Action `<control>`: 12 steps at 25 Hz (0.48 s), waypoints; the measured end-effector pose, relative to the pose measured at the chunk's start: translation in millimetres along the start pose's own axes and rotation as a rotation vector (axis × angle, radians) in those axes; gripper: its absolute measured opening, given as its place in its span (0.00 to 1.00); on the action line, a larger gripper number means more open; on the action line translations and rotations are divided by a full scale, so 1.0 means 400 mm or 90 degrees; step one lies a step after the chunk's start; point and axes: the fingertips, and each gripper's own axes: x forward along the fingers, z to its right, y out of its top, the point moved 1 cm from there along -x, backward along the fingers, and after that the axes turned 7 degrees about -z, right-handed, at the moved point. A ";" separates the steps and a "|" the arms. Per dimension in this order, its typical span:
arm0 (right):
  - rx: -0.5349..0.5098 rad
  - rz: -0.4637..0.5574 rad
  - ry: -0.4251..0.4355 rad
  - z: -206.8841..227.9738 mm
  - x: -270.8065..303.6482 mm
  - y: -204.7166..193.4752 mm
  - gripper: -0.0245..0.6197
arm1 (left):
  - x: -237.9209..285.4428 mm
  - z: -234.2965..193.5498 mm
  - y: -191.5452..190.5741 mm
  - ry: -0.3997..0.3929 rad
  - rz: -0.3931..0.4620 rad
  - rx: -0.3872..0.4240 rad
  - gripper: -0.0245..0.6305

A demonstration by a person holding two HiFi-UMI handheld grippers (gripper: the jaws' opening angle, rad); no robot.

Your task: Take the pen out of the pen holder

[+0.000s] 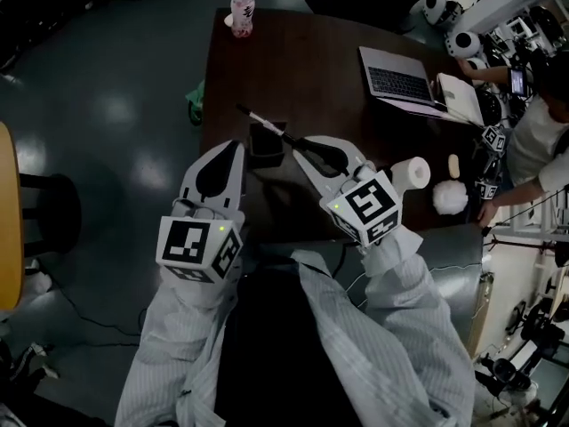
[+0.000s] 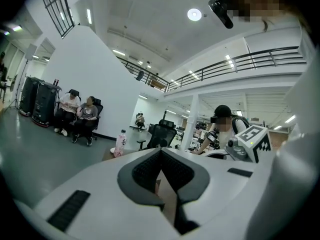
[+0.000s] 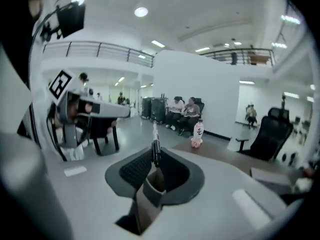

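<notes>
A black pen holder (image 1: 265,146) stands near the front left of the dark table (image 1: 311,60). My right gripper (image 1: 299,142) is shut on a slim black-and-white pen (image 1: 264,122). The pen slants up and to the left, above and clear of the holder. In the right gripper view the pen (image 3: 154,134) sticks straight out from between the pressed pads of my right gripper (image 3: 156,156). My left gripper (image 1: 235,151) hovers just left of the holder, jaws together and empty. The left gripper view shows my left gripper (image 2: 161,153) with its tips touching and nothing between them.
A pink-labelled bottle (image 1: 242,12) stands at the table's far edge. An open laptop (image 1: 396,82) and papers lie to the right, with a tissue roll (image 1: 414,173) and a white ball (image 1: 450,198) nearer. A green cloth (image 1: 195,103) hangs off the left edge. A person (image 1: 544,136) sits at the right.
</notes>
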 end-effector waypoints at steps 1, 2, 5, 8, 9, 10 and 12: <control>0.060 0.024 0.013 -0.002 -0.006 0.008 0.12 | -0.004 0.003 0.007 -0.003 0.003 -0.001 0.04; 0.113 0.048 0.024 -0.003 -0.011 0.015 0.12 | -0.007 0.005 0.010 -0.006 0.006 -0.003 0.04; 0.236 0.117 0.045 -0.003 -0.020 0.037 0.12 | -0.013 0.012 0.005 -0.014 0.006 -0.012 0.04; 0.319 0.174 0.062 -0.008 -0.029 0.059 0.12 | -0.016 0.020 -0.005 -0.014 0.002 -0.015 0.04; 0.338 0.189 0.067 -0.012 -0.031 0.066 0.12 | -0.019 0.021 -0.007 -0.013 0.001 -0.016 0.04; 0.351 0.200 0.071 -0.016 -0.034 0.071 0.12 | -0.021 0.021 -0.009 -0.013 0.001 -0.018 0.04; 0.362 0.211 0.071 -0.025 -0.039 0.074 0.12 | -0.024 0.021 -0.010 -0.013 0.001 -0.022 0.04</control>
